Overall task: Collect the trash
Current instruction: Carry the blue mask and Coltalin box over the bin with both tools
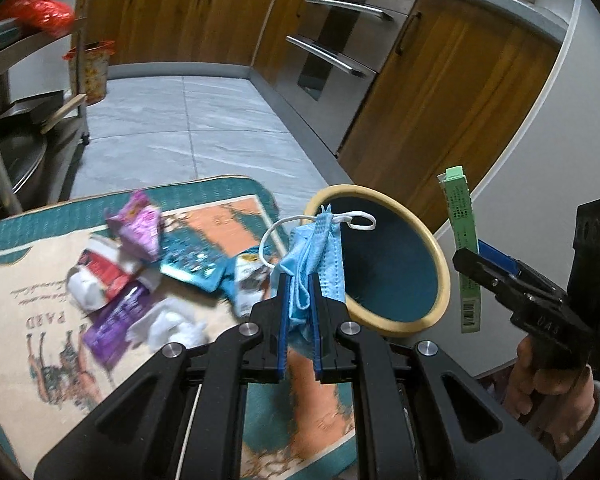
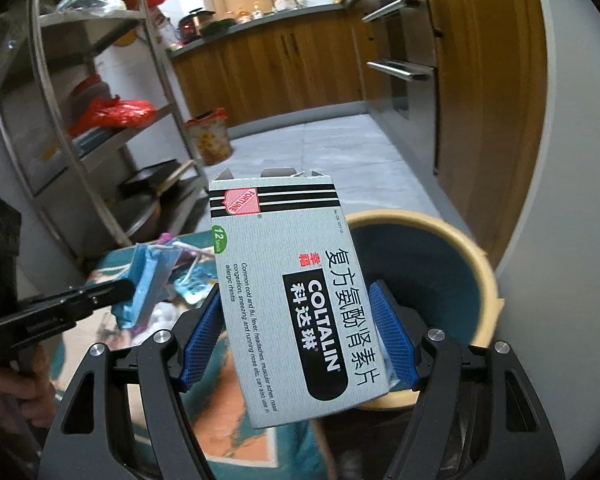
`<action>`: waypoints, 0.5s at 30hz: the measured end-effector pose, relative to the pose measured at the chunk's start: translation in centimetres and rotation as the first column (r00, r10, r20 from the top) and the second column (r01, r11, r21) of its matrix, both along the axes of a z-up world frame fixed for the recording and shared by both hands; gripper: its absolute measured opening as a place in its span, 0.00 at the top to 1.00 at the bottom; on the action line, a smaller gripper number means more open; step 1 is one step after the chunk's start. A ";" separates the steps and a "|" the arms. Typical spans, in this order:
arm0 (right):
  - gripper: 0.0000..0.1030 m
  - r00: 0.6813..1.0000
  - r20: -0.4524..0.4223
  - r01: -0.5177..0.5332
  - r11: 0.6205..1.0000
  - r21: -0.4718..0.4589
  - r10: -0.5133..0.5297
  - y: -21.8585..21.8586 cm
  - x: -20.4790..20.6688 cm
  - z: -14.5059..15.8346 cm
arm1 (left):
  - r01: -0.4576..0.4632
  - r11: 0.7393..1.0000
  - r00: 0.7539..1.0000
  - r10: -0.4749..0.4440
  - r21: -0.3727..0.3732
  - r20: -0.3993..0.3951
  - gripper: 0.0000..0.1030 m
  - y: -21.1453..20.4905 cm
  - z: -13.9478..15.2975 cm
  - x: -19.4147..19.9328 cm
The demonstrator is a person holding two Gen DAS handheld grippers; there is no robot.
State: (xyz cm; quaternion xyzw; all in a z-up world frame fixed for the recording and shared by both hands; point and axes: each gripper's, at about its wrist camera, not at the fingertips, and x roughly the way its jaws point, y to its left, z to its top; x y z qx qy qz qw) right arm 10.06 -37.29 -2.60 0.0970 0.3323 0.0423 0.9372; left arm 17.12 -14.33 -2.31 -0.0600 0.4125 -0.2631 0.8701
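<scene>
The left gripper (image 1: 299, 300) is pinched on a crumpled pale-blue disposable face mask with white ear loops (image 1: 318, 256), its blue-padded fingers (image 1: 282, 320) pressed against the cloth from both sides, and the mask hangs just at the 9 o'clock edge of a round dark-teal wastebasket with a cream rim (image 1: 440, 280), which stands on the floor mat's far right corner. The right gripper (image 2: 300, 332) clamps a grey-white cardboard medicine box printed "COLTALIN" with black stripes at its top (image 2: 296, 300); the box is tilted, its open flaps pointing to 12 o'clock, and it is held in front of the same wastebasket (image 2: 472, 264), which shows at 3 o'clock of the box. In the left wrist view that box appears edge-on as a thin green strip (image 1: 462, 248) at 3 o'clock of the bin, gripped by the right gripper (image 1: 470, 266). On the teal-bordered patterned floor mat (image 1: 16, 288), at 9 o'clock of the left gripper, lies a loose heap of litter: a crumpled pink-purple foil wrapper (image 1: 138, 224), a teal foil packet (image 1: 190, 260), a red-and-white wrapper (image 1: 100, 268), a dark purple sachet (image 1: 114, 320) and wads of white tissue (image 1: 172, 324). Wooden kitchen cabinets (image 1: 188, 16) run across 12 o'clock above grey floor tiles (image 1: 204, 128).
</scene>
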 end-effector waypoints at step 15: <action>0.29 0.985 -0.111 0.134 0.991 0.002 -0.133 -3.9 1.6 -3.2 | 0.081 0.997 0.994 -0.080 0.017 -0.069 0.92 -8.7 -2.4 4.6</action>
